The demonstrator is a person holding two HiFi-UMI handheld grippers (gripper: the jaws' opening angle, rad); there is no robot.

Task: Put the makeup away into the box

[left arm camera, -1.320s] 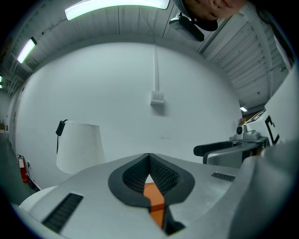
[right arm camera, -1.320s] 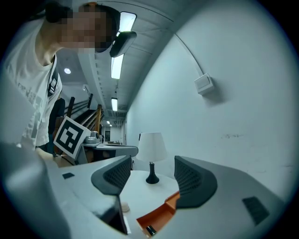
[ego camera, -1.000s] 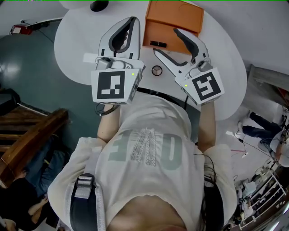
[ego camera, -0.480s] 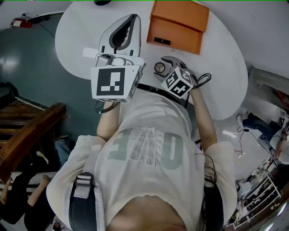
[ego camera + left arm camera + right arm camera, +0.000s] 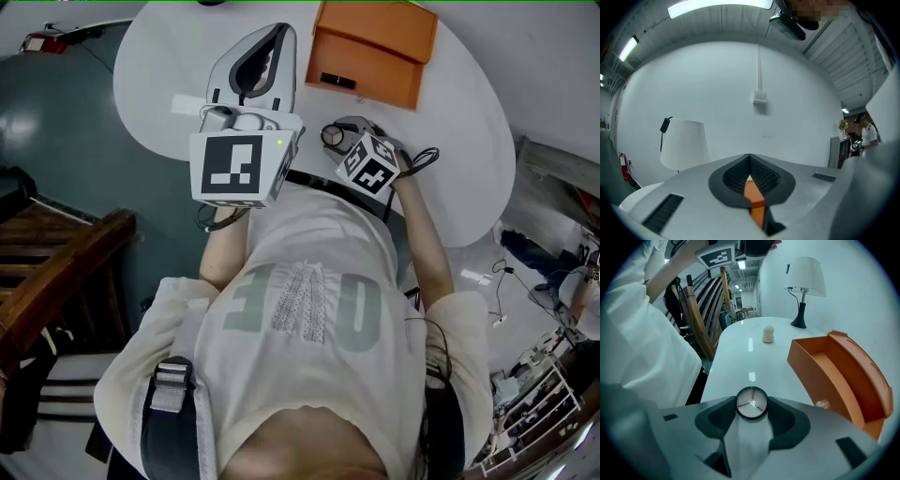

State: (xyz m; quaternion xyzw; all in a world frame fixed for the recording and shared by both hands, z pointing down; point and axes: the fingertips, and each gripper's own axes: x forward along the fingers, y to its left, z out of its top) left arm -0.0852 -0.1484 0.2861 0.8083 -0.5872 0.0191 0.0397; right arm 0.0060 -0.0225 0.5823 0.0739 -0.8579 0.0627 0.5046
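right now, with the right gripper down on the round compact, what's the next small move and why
Probably lift the round compact a little. The right gripper has just been closing its jaws, and the compact sits between their tips, pads seemingly against both sides, resting on the table; the open orange box waits beside it.

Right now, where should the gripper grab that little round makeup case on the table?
By its rim, on two opposite sides, coming down from above at a tilt. The round makeup case lies flat on the white table, round like a coin, so only its edge gives a hold. The right gripper has just been closing its jaws, with the case between them.
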